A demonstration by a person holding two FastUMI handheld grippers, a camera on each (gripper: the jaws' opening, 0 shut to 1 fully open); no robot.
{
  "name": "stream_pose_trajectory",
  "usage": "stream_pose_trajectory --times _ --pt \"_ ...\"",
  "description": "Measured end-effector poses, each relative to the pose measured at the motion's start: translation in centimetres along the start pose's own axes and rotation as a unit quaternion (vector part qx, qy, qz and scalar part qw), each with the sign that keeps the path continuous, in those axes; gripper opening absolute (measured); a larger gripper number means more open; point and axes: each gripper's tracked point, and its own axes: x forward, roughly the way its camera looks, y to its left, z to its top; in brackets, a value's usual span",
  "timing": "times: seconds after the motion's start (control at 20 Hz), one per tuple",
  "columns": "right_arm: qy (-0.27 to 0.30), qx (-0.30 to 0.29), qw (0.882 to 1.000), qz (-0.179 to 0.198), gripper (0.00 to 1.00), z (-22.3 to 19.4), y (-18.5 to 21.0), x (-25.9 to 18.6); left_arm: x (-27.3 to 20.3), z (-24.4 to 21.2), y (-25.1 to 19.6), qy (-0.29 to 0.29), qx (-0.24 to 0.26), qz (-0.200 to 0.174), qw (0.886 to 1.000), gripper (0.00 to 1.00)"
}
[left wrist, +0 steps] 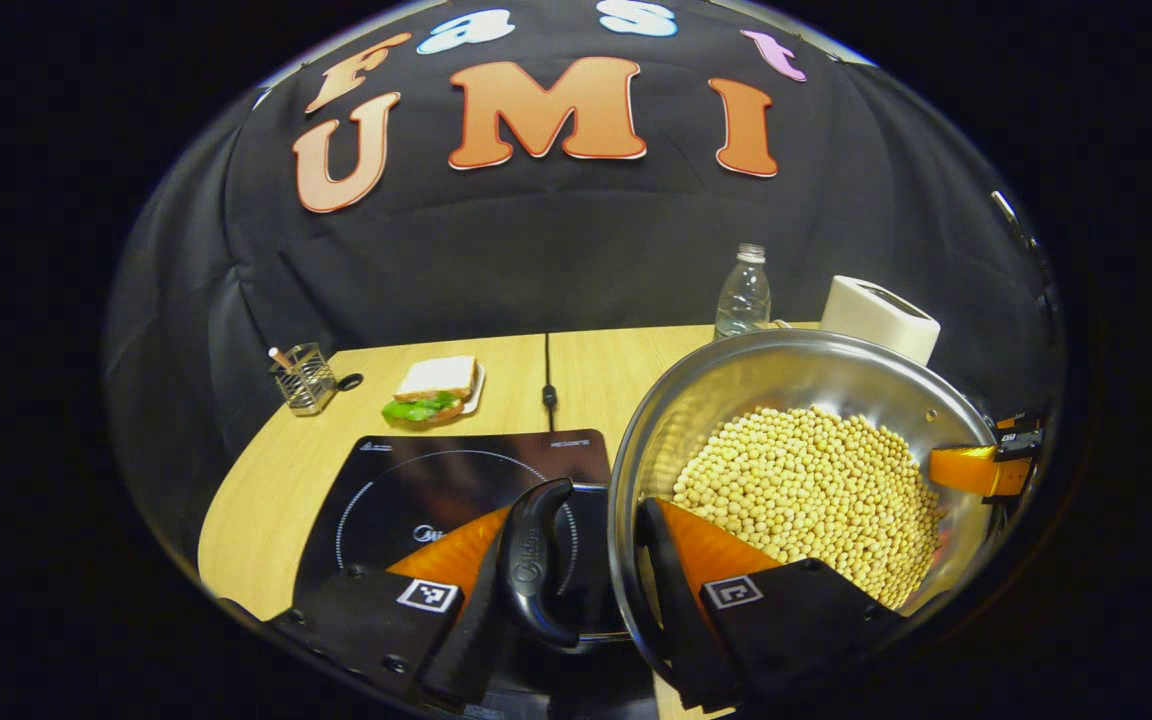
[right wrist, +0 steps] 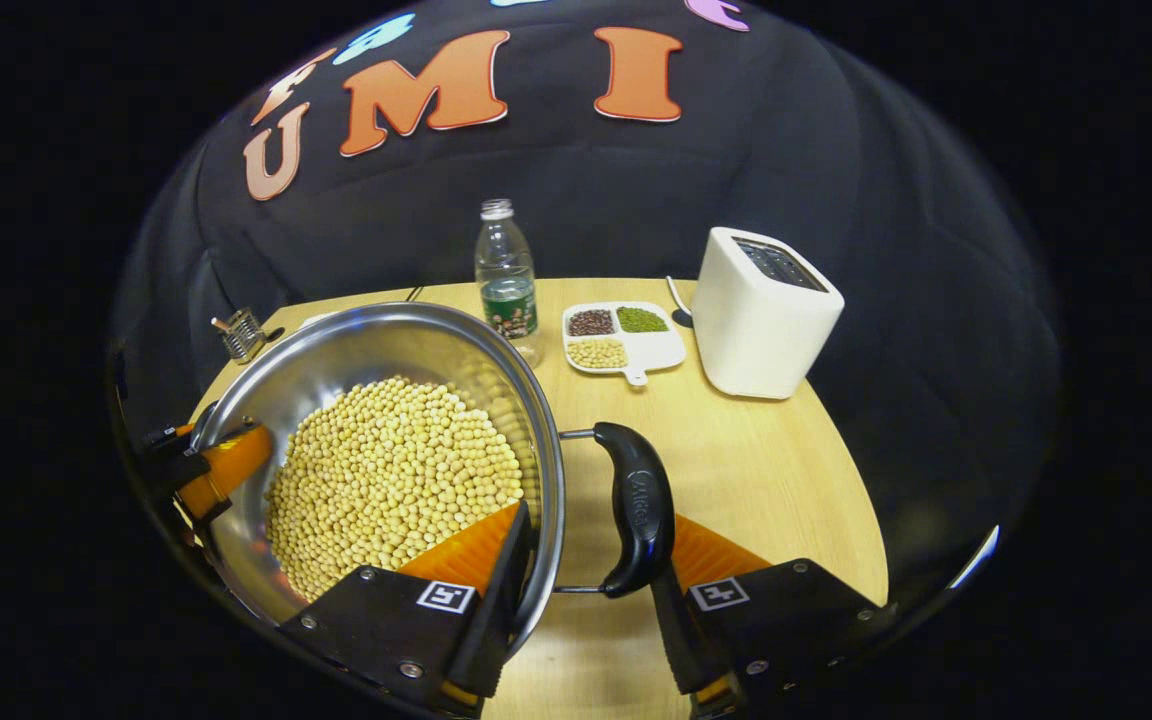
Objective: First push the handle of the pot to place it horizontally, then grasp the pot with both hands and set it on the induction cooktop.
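A steel pot [left wrist: 786,370] filled with soybeans [left wrist: 816,490] is held between both grippers. My left gripper [left wrist: 581,540] is shut across the pot's black left handle [left wrist: 534,560] and rim, one finger outside the handle and one inside the pot. Over the black right handle [right wrist: 636,510] and rim of the pot [right wrist: 386,340], my right gripper [right wrist: 591,540] is shut the same way. The black induction cooktop [left wrist: 416,490] lies on the table just left of the pot, and the pot's left edge overlaps it. Each gripper appears across the pot in the other view: right gripper [left wrist: 981,468], left gripper [right wrist: 221,465].
A wire utensil holder [left wrist: 304,378] and a sandwich on a plate [left wrist: 434,390] sit behind the cooktop, with a cable [left wrist: 548,380] running to the back. A plastic bottle [right wrist: 506,280], a divided dish of beans [right wrist: 624,335] and a white toaster [right wrist: 761,310] stand at the back right.
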Motion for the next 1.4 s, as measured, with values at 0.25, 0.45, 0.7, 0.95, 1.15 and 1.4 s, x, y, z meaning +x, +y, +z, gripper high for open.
stream_pose_trajectory --times 0.25,0.45,0.7,0.95,1.15,1.4 --pt "-0.006 -0.017 1.0 0.016 0.64 1.1 4.5 -0.6 -1.5 -0.2 4.5 -0.004 -0.013 0.02 1.0 0.75" --pt "-0.008 -0.036 0.999 0.03 0.64 1.8 8.5 -0.6 -2.4 -0.5 8.5 -0.005 -0.022 0.04 0.999 0.75" --pt "-0.018 -0.046 0.997 0.051 0.64 2.9 13.8 -0.5 -3.6 -0.6 14.1 -0.007 -0.033 0.066 0.997 0.75" --pt "-0.019 -0.052 0.996 0.074 0.64 3.9 18.6 0.0 -5.2 0.2 18.3 -0.008 -0.031 0.09 0.995 0.75" --pt "-0.016 -0.056 0.995 0.082 0.64 4.6 21.3 0.3 -4.9 0.3 21.6 -0.004 -0.034 0.098 0.995 0.71" --pt "-0.021 -0.053 0.995 0.086 0.64 4.5 21.0 0.3 -4.6 1.0 23.8 -0.013 -0.035 0.103 0.994 0.75"
